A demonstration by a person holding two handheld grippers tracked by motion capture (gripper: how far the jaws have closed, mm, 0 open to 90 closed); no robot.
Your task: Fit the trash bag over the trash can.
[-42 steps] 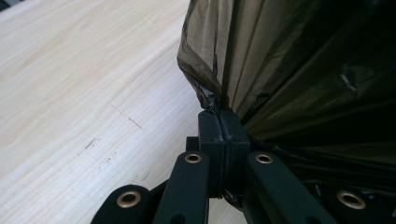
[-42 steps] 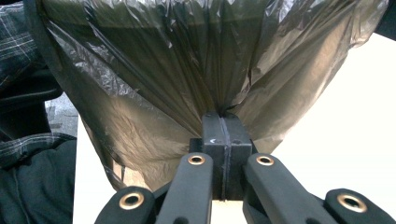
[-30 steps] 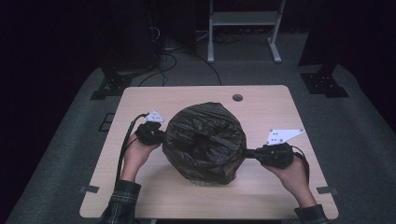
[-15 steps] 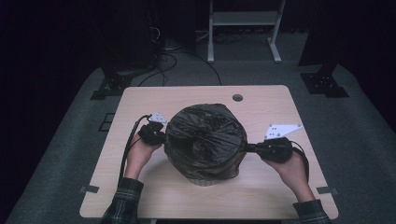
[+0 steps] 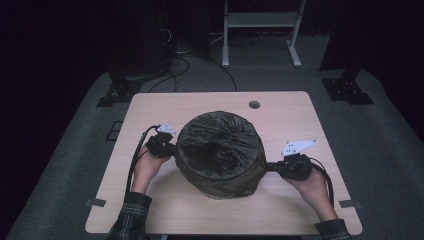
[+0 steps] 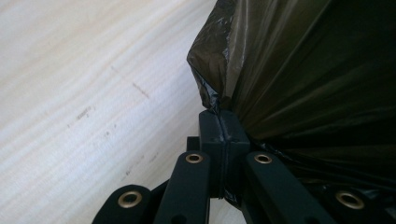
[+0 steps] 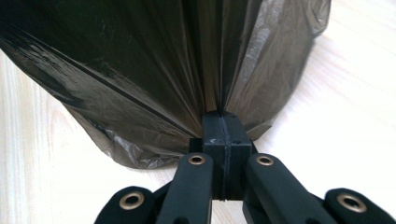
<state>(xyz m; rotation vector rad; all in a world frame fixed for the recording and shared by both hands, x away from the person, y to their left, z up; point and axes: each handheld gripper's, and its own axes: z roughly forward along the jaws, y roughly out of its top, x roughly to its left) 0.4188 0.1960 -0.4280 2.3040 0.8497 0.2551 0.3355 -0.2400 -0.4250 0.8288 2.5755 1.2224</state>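
I have the black bin bag (image 5: 220,152) pulled over a round bin that stands in the middle of the bench (image 5: 280,220), and I judge the fitting to be well along: the film covers the top and hangs most of the way down the sides, with its hem nearing the bench surface. My left claw (image 5: 171,148) is clenched on a pinch of the bag's edge at the bin's left side; the left gripper view shows the pads (image 6: 223,135) pressed together with film (image 6: 303,70) trapped between them. My right claw (image 5: 272,167) grasps the opposite edge low on the right, and in the right gripper view the plastic (image 7: 154,70) fans out from the closed pads (image 7: 223,135). What I think is left is drawing the hem down the last bit, settling it evenly around the base and letting go.

Compared with a second ago, both hands sit lower and the bag has come further down the bin: then it bulged loosely as a wide dome, now it lies tighter and shows the bin's cylindrical shape.
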